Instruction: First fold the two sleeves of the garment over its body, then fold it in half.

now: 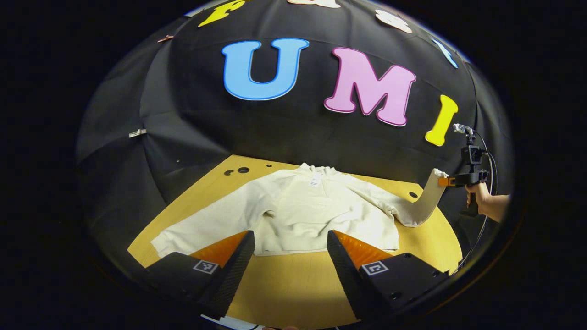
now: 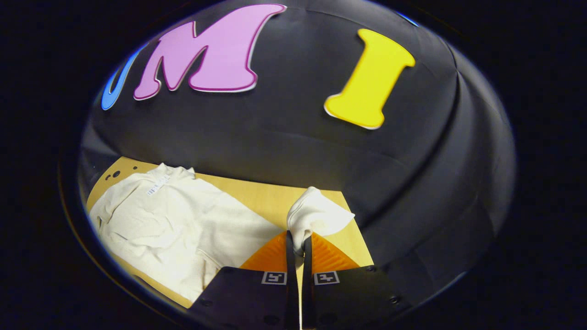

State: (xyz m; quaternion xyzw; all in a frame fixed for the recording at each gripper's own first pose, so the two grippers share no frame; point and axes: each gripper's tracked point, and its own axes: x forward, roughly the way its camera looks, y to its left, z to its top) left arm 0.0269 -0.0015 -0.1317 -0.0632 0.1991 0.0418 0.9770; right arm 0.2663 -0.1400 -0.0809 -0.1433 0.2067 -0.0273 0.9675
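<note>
The garment is lying flat on the desk. Its sleeve cuff is being pinched by the right gripper and lifted at 3 o'clock. The left gripper is being held released. The cuff could slip out if tugged hard.

We read no text anywhere. The garment's neck label, at twelve o'clock on it, is too small for us to decipher.
</note>
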